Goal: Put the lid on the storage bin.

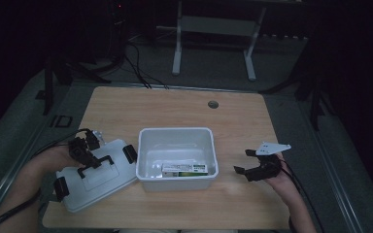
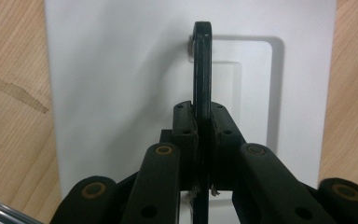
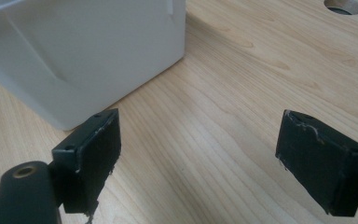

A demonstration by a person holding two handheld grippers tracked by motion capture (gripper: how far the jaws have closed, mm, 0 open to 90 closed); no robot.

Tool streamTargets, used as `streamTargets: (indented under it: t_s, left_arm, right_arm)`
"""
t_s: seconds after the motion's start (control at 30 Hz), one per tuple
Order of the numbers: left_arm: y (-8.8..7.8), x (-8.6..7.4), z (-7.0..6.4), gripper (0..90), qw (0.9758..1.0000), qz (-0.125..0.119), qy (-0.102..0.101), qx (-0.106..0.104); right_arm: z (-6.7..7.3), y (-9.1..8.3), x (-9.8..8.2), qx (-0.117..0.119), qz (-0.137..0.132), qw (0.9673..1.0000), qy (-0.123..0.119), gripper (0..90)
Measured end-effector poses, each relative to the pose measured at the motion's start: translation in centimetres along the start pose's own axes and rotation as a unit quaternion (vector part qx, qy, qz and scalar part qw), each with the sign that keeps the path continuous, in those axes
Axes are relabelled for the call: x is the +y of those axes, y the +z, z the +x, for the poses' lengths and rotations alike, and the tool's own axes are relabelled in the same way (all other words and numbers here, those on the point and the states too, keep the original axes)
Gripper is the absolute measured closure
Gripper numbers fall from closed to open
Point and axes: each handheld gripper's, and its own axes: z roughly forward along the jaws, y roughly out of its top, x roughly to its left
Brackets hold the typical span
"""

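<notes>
While left gripper (image 2: 203, 140) pinches the lid's thin black handle (image 2: 202, 70) (flat, rounded)

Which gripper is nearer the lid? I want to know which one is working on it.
Left. The left gripper is shut on the black handle of the white lid, so it touches it. The right gripper is open beyond the bin, well away.

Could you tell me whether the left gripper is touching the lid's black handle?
Touching: the left gripper view shows the left gripper with both jaws pressed against the handle.
</notes>
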Motion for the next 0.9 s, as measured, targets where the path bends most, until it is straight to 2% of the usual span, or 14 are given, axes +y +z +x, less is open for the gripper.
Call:
streamTargets:
  t_s: [0.23,0.5,0.67,0.9]
  left_arm:
    - [-0.5,-0.6,0.1,83.3,1.0000,0.003,0.004,-0.001]
    - [-2.4,-1.5,-0.4,83.4,0.9999,-0.014,-0.003,0.010]
    - [-3.4,-1.8,-0.8,83.3,0.9998,-0.013,-0.008,0.011]
    - [-4.8,-2.1,-1.1,83.3,0.9998,-0.015,-0.004,0.016]
  right_arm:
    - [0.1,0.0,-0.8,-0.001,-0.004,1.0000,0.008,13.8]
    - [-0.1,-0.4,-1.1,-0.002,-0.008,0.9999,0.015,13.8]
    - [0.1,-0.6,-1.1,0.000,-0.013,0.9998,0.013,13.7]
    - [0.2,-0.5,-1.2,0.002,-0.014,0.9998,0.013,13.8]
